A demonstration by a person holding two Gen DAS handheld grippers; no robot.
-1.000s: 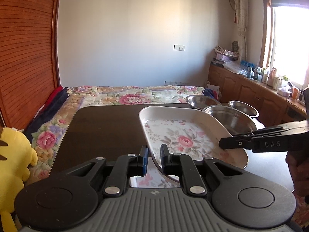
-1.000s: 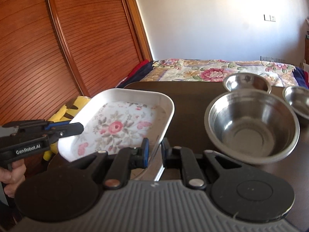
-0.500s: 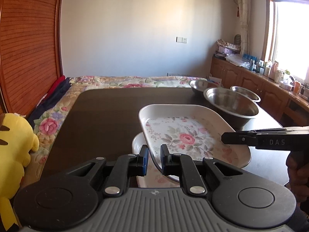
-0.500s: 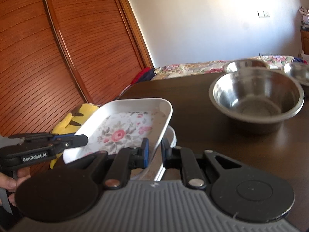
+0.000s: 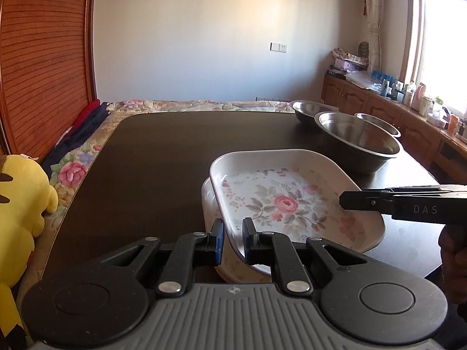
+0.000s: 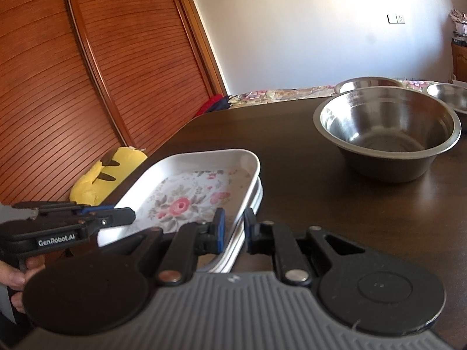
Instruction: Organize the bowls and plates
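Floral plate point(image 5: 289, 201) sits above a second plate point(image 5: 207, 204), rim clamped by left gripper point(image 5: 233, 240) and right gripper point(image 6: 232, 230).

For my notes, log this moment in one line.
left gripper: shut on floral plate | right gripper: shut on floral plate | below: second plate

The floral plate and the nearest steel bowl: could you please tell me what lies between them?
Only bare dark table separates the floral plate from the nearest steel bowl; the right wrist view shows the gap best.
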